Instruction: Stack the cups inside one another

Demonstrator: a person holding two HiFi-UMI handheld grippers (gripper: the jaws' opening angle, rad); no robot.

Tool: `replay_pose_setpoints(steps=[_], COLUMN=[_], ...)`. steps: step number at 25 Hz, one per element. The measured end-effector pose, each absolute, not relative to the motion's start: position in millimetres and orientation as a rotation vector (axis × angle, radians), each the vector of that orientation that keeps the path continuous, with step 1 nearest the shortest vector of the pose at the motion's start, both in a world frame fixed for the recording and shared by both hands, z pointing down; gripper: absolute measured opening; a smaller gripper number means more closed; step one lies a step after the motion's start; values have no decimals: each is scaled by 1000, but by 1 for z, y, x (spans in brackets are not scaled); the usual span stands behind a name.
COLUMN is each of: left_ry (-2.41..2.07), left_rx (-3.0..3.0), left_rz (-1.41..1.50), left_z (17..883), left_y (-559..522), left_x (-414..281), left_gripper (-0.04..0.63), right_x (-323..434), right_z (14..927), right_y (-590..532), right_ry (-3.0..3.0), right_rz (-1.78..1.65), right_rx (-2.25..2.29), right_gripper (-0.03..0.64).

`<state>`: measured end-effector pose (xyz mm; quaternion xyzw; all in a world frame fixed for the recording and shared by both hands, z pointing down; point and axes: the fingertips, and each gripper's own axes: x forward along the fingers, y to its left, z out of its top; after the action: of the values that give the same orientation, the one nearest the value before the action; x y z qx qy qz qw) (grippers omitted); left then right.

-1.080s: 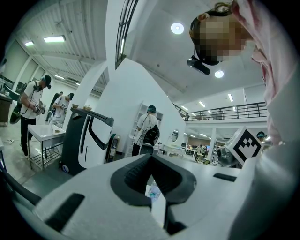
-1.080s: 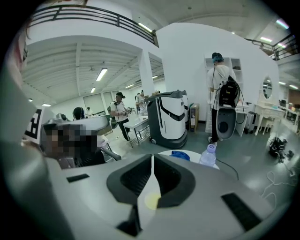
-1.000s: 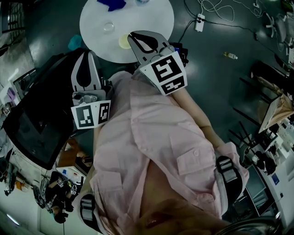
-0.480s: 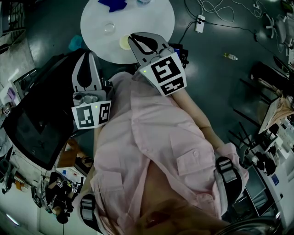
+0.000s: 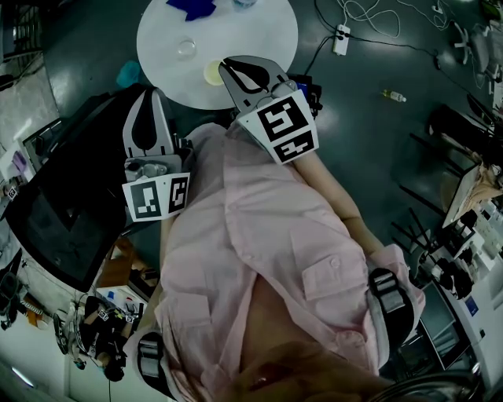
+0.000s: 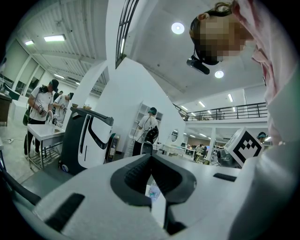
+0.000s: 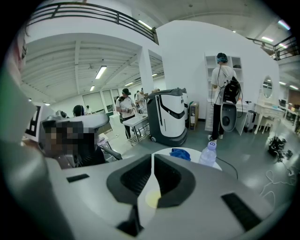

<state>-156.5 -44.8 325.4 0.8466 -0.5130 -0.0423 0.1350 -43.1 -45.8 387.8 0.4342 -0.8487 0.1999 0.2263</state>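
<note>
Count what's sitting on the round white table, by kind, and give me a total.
Cups: 2 (clear cup, yellow cup)
Blue cloth: 1
Plastic bottle: 1
Total: 4

Yellow cup (image 5: 210, 72) half hidden behind right gripper (image 5: 228, 64) (blue cloth (image 5: 191, 6) cropped at top).

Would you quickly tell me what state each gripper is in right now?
Left gripper: closed, tips together, holding nothing.
Right gripper: closed, tips together, holding nothing.
</note>
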Motion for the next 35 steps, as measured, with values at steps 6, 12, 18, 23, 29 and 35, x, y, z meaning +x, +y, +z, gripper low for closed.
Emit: replay_pose_setpoints(steps=[6, 12, 18, 23, 29, 35], left_ry=[-1480, -1487, -1491, -1499, -1496, -1483], left_rx=[2460, 2458, 2462, 2454, 2449, 2454], left_rz=[-118, -102, -69, -53, -47, -47], left_z=[324, 325, 324, 326, 329, 330], left_y=[-46, -45, -42, -42, -40, -41], left_x=[-157, -158, -159, -163, -160, -160], left_gripper=[15, 16, 16, 16, 16, 16], right_x=[-46, -57, -67, -69, -65, -64], right_z=[385, 384, 383, 384, 389, 390], right_y=[-47, -43, -38, -38, -37, -38], right_ry=[-2360, -2384, -2411, -2415, -2405, -2394], right_rz=[549, 530, 527, 545, 559, 568], right_rx=[1192, 1143, 1099, 1098, 1107, 1126], right_gripper=[37, 38, 38, 37, 37, 37])
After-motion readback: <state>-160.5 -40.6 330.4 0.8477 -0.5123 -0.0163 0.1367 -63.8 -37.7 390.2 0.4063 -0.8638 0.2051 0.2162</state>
